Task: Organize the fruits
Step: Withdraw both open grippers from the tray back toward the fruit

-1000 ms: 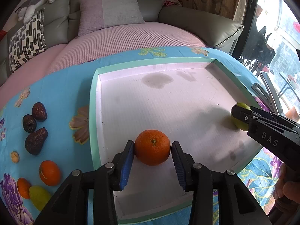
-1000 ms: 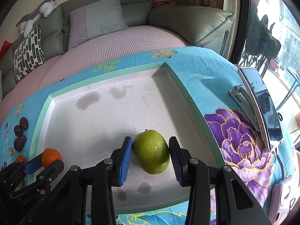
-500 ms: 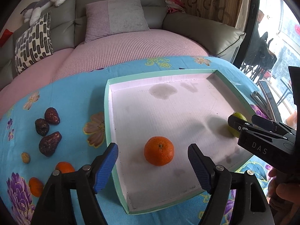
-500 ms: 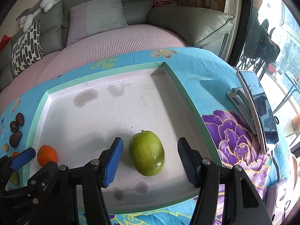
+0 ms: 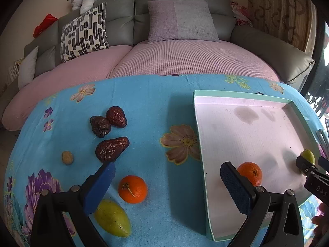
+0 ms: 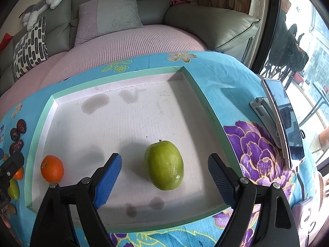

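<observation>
Now that both claws have just been opening, each has let go of its fruit inside the tray (image 6: 207, 103). The right claw (image 6: 164, 175) stands spread with the green fruit (image 6: 163, 165) lying loose between its pads, touching neither. The left claw (image 5: 166, 185), spread wide, has swung away from the tray toward the counter (image 5: 144, 103), leaving one orange (image 5: 251, 172) behind its right pad. A second orange (image 5: 133, 189) lies between its pads, with dates (image 5: 112, 149) just beyond: likely the next pick.
</observation>
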Motion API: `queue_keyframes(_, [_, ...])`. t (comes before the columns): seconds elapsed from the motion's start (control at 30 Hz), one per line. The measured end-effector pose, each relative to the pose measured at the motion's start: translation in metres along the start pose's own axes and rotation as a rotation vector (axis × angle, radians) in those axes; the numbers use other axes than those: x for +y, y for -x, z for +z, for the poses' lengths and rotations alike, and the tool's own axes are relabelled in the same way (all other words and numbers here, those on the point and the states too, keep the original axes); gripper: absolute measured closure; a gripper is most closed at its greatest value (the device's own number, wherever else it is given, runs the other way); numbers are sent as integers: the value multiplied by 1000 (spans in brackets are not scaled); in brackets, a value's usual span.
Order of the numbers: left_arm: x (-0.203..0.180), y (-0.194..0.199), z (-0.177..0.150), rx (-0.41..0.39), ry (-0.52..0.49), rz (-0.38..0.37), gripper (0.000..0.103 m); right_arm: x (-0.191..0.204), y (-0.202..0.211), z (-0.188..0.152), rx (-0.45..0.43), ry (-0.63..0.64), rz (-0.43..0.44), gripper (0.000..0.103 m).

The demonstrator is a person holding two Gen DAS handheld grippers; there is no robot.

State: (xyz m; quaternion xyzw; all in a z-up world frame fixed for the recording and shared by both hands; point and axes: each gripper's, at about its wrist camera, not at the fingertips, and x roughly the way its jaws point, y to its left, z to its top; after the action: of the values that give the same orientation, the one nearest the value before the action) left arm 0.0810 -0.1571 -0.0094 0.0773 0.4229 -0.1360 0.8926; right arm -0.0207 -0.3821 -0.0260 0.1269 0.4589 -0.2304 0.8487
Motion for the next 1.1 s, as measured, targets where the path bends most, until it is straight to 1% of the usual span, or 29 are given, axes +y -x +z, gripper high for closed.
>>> queue_keyframes(0.07, [5,-5,-2,20,16,6,0,1,0,0,-2,6,-8,15])
queue_keyframes(0.13, [10,-5,-3,25,39,-2,0,1,0,0,-9,2,-7,13])
queue_keyframes(0.2, [14,-4,-3,25,51,-5,0,0,1,0,-15,-4,-1,12])
queue_keyframes(0.47, [31,4,-6,32,13,11,0,9,6,0,-37,16,18,12])
queue_keyframes(0.67, [60,14,-7,17,25,60,0,24,13,3,-69,34,27,12])
queue_keyframes(0.8, [87,17,-8,5,78,95,0,37,15,0,-69,55,37,12])
queue_keyframes(0.97, [122,22,-10,-15,153,133,0,59,12,-2,-55,113,25,12])
queue_keyframes(1.1, [143,28,-13,-41,174,171,0,71,20,-2,-89,103,49,12])
